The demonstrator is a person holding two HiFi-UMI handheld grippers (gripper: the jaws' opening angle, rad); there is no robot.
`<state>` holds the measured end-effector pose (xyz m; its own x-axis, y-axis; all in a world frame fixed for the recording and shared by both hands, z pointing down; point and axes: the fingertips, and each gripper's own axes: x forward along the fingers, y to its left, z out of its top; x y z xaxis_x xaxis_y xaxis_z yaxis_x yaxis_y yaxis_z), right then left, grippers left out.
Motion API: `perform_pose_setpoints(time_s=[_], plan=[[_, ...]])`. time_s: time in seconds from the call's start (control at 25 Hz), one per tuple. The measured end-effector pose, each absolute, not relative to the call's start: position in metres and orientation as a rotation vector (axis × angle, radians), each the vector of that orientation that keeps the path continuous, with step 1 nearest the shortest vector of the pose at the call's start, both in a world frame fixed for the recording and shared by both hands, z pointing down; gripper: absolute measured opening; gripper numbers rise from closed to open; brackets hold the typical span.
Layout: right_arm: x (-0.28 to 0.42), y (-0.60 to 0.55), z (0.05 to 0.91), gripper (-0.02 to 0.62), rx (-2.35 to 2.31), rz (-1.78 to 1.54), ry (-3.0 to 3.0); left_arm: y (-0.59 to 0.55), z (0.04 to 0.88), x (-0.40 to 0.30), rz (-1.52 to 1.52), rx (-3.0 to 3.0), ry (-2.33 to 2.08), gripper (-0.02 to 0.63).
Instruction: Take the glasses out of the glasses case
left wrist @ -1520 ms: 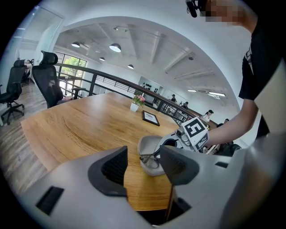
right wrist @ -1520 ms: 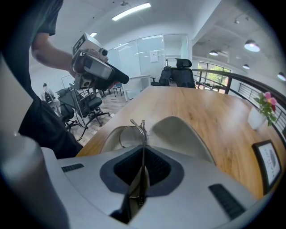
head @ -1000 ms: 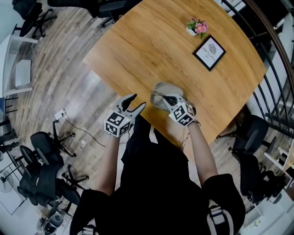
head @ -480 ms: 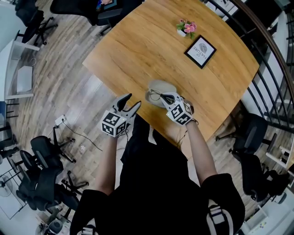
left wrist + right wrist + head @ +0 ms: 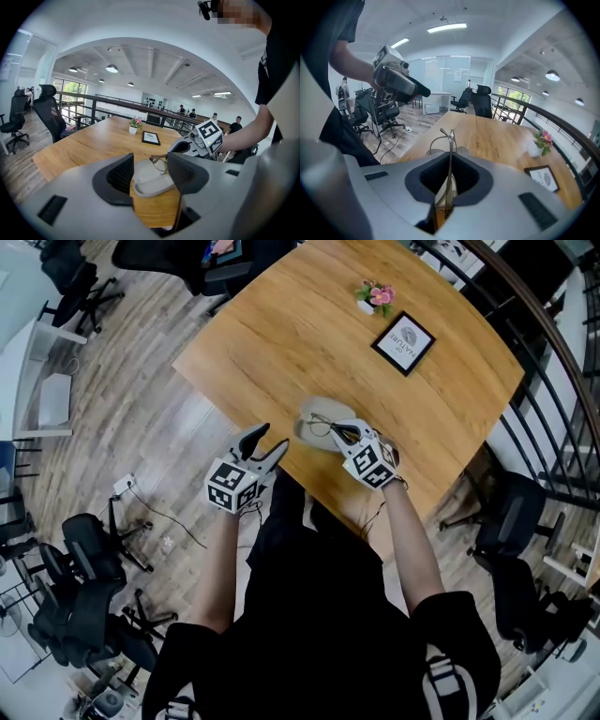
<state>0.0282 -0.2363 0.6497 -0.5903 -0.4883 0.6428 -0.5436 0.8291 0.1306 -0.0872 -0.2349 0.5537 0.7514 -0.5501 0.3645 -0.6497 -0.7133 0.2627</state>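
Right gripper view is showing our right gripper [image 5: 449, 182] pinching the glasses [image 5: 450, 140]. Its two jaws are sitting almost together on the thin metal frame, which is standing up out of the gap with one lens rim curving away to the left.

Head view is showing those glasses hanging directly over the glasses case [image 5: 314, 416]. We cannot tell whether they are touching it. The case is pale grey and is lying open, its shallow tray facing us and its lid folded back behind.

Our left gripper [image 5: 261, 448] is hovering to the left of the case, well apart from it and out past the table edge nearest the case. Its jaws are standing apart and are holding nothing. In the left gripper view we are looking between them at the case tray and, behind it, the glasses.

The case is resting on a round wooden table [image 5: 309, 334], close to the edge nearest us. Far beyond the case, towards the opposite side of the table, a small black picture frame [image 5: 403, 341] is lying flat. A little white pot of pink flowers [image 5: 373, 298] is standing just past that frame, farther again from the case.
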Motion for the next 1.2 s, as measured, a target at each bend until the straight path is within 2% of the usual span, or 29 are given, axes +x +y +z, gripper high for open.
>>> perform_pose_setpoints(time_s=[1.2], plan=[[0.036,-0.234,0.577,0.023,0.936,0.015,-2.384,-0.215,0.501,-0.101,0.338,2.686,-0.958,0.236]])
